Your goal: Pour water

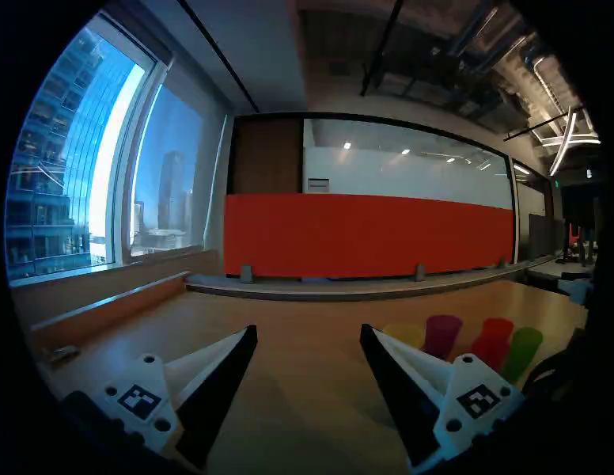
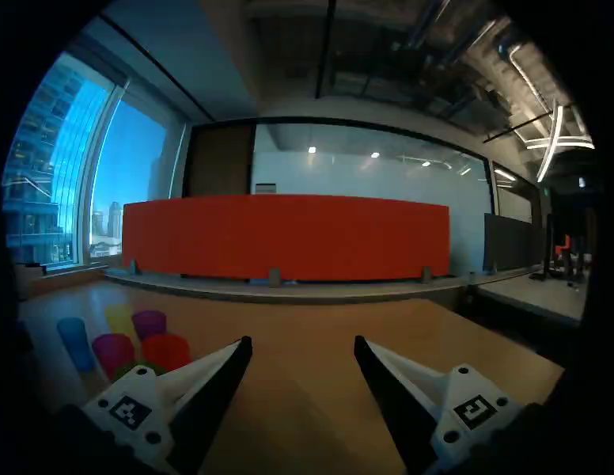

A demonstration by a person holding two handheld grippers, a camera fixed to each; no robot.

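2 grippers hang over the wooden table [image 1: 307,404], fingers spread and empty: the left gripper [image 1: 307,328] has the coloured cups [image 1: 495,340] near on its right, and the right gripper [image 2: 301,340] has them on its left. Pouring looks not yet begun. The next move likely calls for reaching 1 cup and gripping its wall squarely.

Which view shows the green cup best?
The left gripper view: the green cup stands rightmost among the cups, most of its side visible. In the right gripper view just a sliver of it peeks between the pink cup and the red cup.
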